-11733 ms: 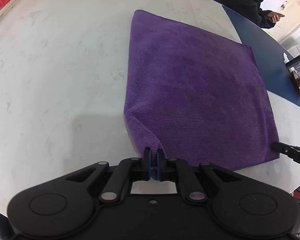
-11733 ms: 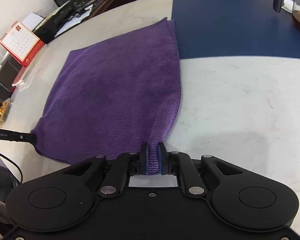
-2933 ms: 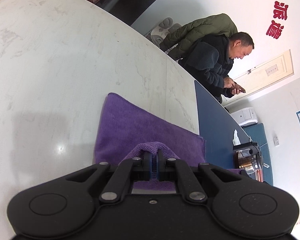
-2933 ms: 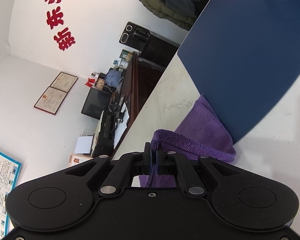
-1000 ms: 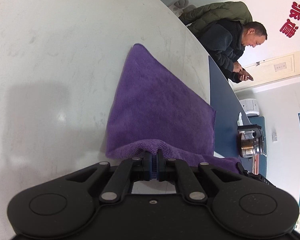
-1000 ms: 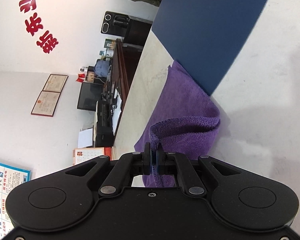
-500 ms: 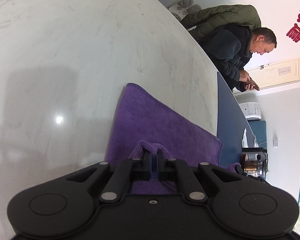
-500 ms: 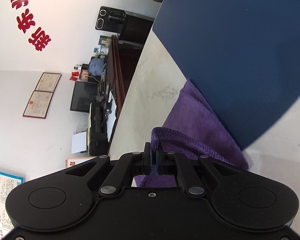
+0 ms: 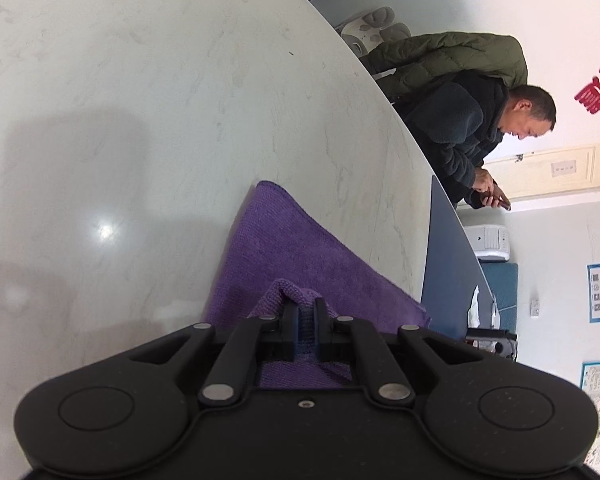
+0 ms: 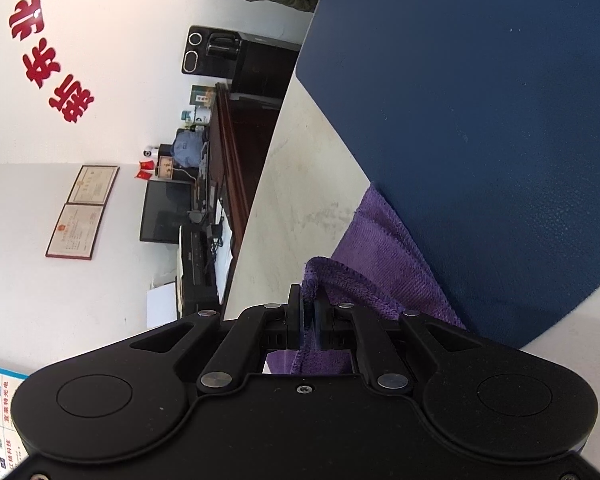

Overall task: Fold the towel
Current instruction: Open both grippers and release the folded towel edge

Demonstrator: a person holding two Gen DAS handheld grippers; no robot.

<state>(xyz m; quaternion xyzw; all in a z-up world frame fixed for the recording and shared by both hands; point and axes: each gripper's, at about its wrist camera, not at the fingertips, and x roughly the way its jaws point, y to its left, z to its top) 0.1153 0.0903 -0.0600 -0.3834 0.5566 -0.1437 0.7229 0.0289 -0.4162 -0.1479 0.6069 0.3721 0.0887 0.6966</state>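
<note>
Purple towel pinched at two corners over the white marble table

The towel (image 9: 296, 256) lies doubled, spreading toward 12 o'clock; the left gripper (image 9: 307, 312) and right gripper (image 10: 308, 304), tilted downward, each pinch a bunched corner.

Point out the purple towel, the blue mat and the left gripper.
purple towel (image 9: 296, 248), left wrist view, on its flat lower layer.
blue mat (image 10: 480, 128), right wrist view, on its bare middle.
left gripper (image 9: 307, 314), left wrist view, midway between fingertips.

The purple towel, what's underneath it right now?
Under the purple towel lies the white marble table; the blue mat lies beside its far edge. Whatever is beneath the cloth itself is covered.
</note>
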